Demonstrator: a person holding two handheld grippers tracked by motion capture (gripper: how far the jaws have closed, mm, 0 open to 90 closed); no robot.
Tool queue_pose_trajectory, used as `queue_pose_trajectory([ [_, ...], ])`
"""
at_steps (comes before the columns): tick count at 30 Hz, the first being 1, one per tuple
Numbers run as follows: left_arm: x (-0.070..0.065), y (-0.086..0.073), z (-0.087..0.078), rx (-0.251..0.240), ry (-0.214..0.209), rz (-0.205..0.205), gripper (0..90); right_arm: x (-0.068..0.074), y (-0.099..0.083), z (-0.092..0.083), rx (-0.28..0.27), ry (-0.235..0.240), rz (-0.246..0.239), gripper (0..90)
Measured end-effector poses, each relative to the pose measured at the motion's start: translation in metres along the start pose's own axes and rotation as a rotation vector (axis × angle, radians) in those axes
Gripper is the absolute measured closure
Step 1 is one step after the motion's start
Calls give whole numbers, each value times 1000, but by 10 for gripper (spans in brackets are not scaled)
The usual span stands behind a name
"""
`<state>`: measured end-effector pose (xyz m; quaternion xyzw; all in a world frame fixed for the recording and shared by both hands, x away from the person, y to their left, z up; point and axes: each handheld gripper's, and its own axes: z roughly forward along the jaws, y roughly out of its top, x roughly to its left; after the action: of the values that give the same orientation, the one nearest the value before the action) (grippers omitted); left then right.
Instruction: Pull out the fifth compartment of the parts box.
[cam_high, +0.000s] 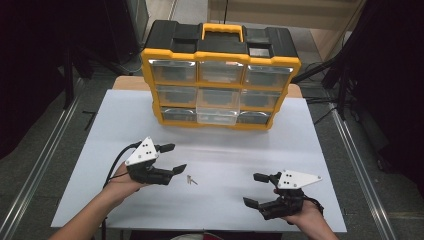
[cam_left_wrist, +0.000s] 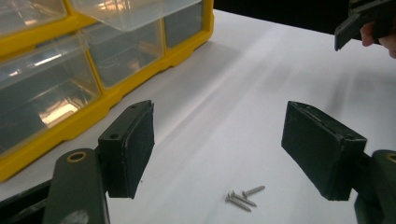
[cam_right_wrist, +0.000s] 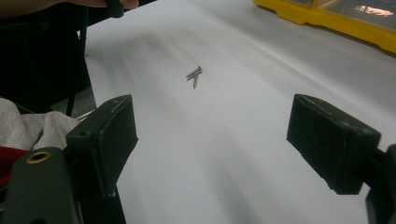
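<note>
Hovering wide open and empty, left claw (cam_high: 176, 157) sits at nine o'clock of the screws (cam_high: 190, 179) lying loose on the white table (cam_high: 225, 200). Best approach: lower squarely, straddle one screw, pinch low.

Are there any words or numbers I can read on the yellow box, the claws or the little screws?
None can be read.
Organizer box: no label or brand shows on its yellow frame, black top or clear drawers.
Left claw and right claw: the grey plates carry only small dark dots, no letters.
Screws: too small to show any marking.
</note>
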<state>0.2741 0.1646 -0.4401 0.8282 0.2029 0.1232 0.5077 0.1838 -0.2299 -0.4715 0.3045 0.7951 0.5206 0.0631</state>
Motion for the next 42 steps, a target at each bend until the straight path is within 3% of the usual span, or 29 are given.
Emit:
queue_pose_trajectory([
  [7,1,-10,-6,23,4,8,256,0,0,0,0,2,3,167],
  [28,6,-31,-37,34,29,-22,256,-2,1,2,-32,-10,6,168],
  [36,8,-37,-40,50,41,-7,256,-3,3,5,-42,0,13,165],
  [42,9,-40,-42,63,43,-21,256,-3,5,9,-34,13,10,165],
])
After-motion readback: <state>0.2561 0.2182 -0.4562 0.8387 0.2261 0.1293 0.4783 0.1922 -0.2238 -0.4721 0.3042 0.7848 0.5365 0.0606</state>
